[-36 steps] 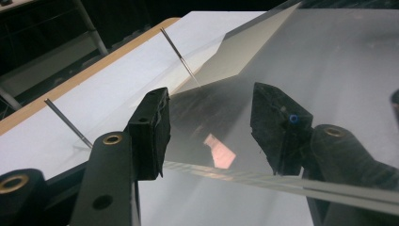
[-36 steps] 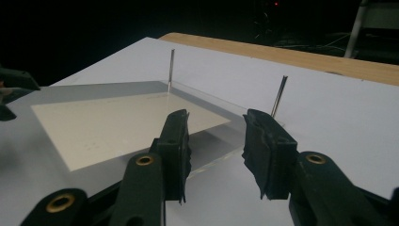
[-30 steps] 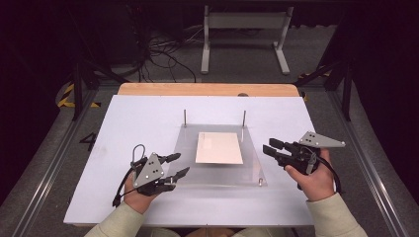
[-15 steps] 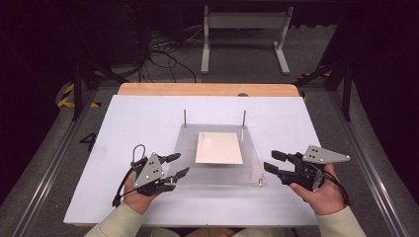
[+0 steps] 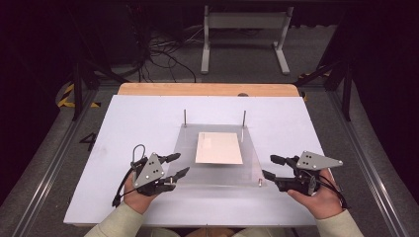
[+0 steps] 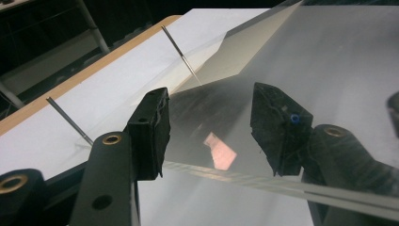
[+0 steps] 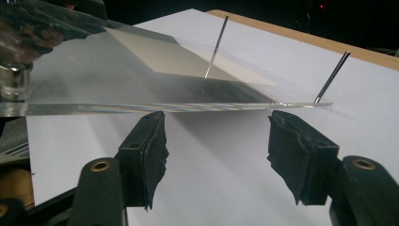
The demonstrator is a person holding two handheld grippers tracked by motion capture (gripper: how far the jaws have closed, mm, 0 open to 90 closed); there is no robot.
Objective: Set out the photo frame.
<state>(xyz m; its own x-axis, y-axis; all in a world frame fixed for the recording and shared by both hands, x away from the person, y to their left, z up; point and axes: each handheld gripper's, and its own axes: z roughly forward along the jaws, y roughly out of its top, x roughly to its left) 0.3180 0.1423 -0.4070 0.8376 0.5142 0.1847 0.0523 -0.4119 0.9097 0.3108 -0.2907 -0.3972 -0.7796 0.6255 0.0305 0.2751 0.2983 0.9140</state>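
A clear acrylic plate [image 5: 217, 175] lies on the white board [image 5: 138, 123], threaded on two thin metal pins [image 5: 185, 118] at its far edge. A cream sheet [image 5: 219, 147] shows through the plate. My left gripper [image 5: 182, 163] rests at the plate's near left corner. Its jaws stand wide apart over the plate [image 6: 329, 70], with no pad pressing on it. My right gripper [image 5: 268, 166] sits just off the plate's right edge [image 7: 141, 109]. Its jaws have just been opening, with nothing between them.
A small metal stud [image 5: 259, 181] stands at the plate's near right corner. The board's wooden far edge [image 5: 207, 89] borders a dark floor with cables and a white stand [image 5: 244, 22]. Metal rails run along both sides of the board.
The right gripper has come down and toward the near edge, and its jaws have spread wider. The left gripper and the plate have stayed put.
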